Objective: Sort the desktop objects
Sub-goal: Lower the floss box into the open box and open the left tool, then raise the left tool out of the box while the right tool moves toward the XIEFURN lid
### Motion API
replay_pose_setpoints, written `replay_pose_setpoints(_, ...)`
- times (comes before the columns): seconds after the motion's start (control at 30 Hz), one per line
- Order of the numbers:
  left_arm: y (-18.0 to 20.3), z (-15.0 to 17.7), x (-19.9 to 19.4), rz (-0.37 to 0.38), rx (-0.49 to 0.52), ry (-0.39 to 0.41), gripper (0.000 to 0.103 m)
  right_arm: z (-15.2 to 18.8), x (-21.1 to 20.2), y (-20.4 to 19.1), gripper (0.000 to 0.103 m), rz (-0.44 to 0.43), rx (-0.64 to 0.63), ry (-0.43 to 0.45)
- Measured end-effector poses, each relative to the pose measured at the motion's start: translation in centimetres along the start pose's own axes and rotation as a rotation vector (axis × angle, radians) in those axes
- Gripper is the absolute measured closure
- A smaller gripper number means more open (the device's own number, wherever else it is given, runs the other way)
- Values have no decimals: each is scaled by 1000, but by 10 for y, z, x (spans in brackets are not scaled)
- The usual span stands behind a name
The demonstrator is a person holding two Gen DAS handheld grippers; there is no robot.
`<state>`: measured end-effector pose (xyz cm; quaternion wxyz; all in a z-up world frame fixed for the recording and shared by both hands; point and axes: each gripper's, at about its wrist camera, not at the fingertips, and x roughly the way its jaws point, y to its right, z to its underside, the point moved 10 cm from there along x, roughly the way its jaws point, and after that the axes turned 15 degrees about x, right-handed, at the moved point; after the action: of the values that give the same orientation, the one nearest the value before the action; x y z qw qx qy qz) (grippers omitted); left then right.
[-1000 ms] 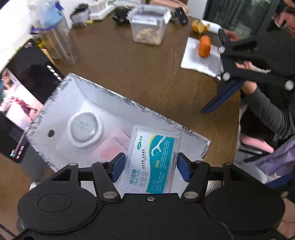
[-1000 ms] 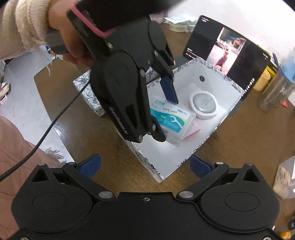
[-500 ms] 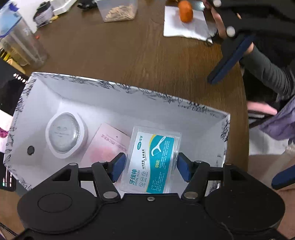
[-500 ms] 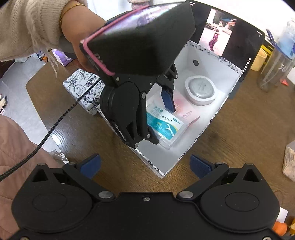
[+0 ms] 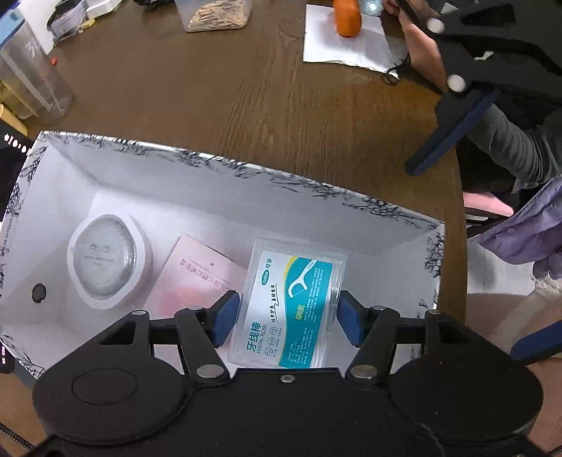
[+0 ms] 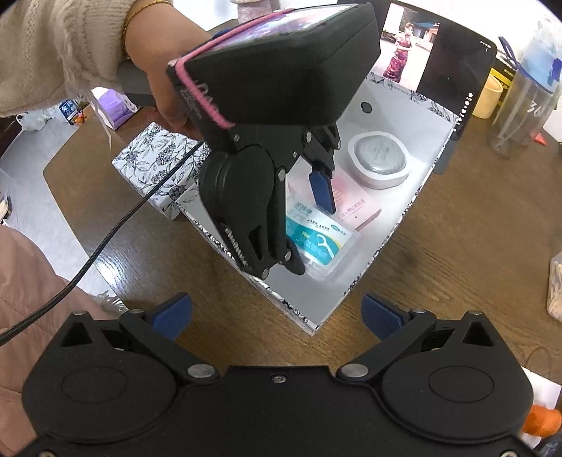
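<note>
My left gripper (image 5: 288,316) is shut on a clear dental floss box (image 5: 291,298) with a teal label. It holds the box low inside an open white box with a floral rim (image 5: 246,168). The right wrist view shows the same left gripper (image 6: 309,225) reaching into the white box (image 6: 351,284), with the floss box (image 6: 319,239) at or just above its floor. A round white container (image 5: 105,260) and a pink packet (image 5: 200,277) lie inside. My right gripper (image 6: 277,311) is open and holds nothing, above the table by the white box's near corner.
A floral lid (image 6: 154,168) lies next to the white box. A lit tablet (image 6: 439,52) and a water bottle (image 6: 527,98) stand behind it. Across the table are a clear tub (image 5: 217,14), an orange object (image 5: 347,21) on a white napkin, and another person's sleeve (image 5: 509,147).
My left gripper has carried the floss box forward and down into the white box, staying shut on it. The right gripper has stayed open and shifted slightly.
</note>
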<state>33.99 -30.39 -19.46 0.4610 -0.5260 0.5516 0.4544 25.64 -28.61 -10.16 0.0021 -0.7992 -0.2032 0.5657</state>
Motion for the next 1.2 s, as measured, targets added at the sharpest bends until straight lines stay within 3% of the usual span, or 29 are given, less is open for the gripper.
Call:
replay_pose_setpoints(0.37, -6, 7, 17, 149, -79, -32, 43, 4, 6, -2, 0, 3, 2, -16)
replay_pose_setpoints(0.63, -10, 10, 21, 176, -131, -40, 41, 3, 8, -4, 0, 5, 4, -21)
replay_pose_setpoints(0.7, -13, 9, 17, 182, -161, -21, 34, 3, 8, -4, 0, 4, 7, -21)
replay_pose_setpoints(0.77, -16, 8, 9, 180, -193, 9, 21, 3, 8, -4, 0, 9, 6, -22)
replay_pose_setpoints(0.83, -20, 7, -2, 181, -229, 42, 20, 2, 7, -4, 0, 15, 5, -20)
replay_pose_setpoints(0.87, -21, 7, -7, 177, -247, 56, 13, 2, 7, -5, 0, 18, 4, -18)
replay_pose_setpoints(1.0, -27, 7, -35, 139, -308, 137, 7, -2, 4, -10, 0, 17, 10, 3)
replay_pose_setpoints(1.03, -28, 8, -39, 121, -329, 152, 1, -3, 3, -11, 0, 15, 12, 10)
replay_pose_setpoints(1.2, -35, 18, -64, 2, -467, 230, 0, -7, -2, -22, 0, 9, 10, 45)
